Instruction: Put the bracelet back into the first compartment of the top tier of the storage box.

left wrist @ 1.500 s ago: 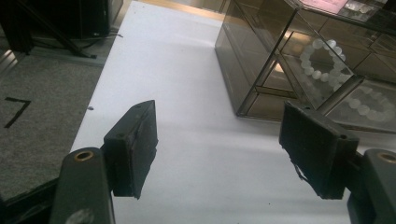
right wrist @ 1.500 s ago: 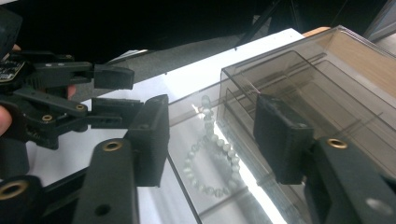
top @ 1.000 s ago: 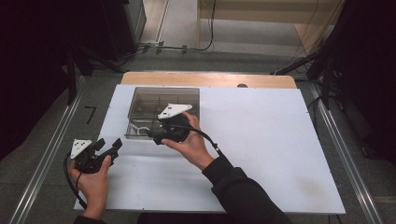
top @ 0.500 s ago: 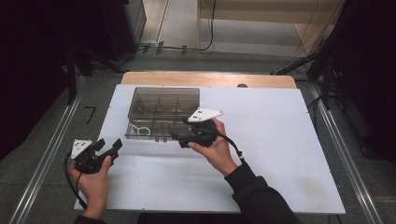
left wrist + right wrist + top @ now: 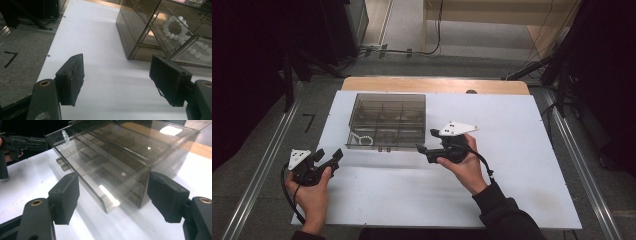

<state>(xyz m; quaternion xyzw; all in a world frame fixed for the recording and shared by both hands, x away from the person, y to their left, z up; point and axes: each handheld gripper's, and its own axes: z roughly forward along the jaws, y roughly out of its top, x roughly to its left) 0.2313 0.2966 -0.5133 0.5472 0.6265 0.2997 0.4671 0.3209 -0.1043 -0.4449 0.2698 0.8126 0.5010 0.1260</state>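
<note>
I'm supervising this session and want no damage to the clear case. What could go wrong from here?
The right gripper, jaws open, sits close to the smoked clear box at its near right corner; a push could slide the box across the smooth white table. The thin lid edge may flex or slip if pinched. The bead bracelet lies loose in one compartment and could shift if the box tilts.

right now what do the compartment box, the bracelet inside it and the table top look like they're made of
Compartment box: likely smoke-tinted clear plastic, glossy; dividers show through its walls and light glints off it.
Bracelet: round milky-white beads, translucent, maybe glass or stone; I cannot tell which.
Table top: matte white board, with a bare wood strip at its far edge.
</note>
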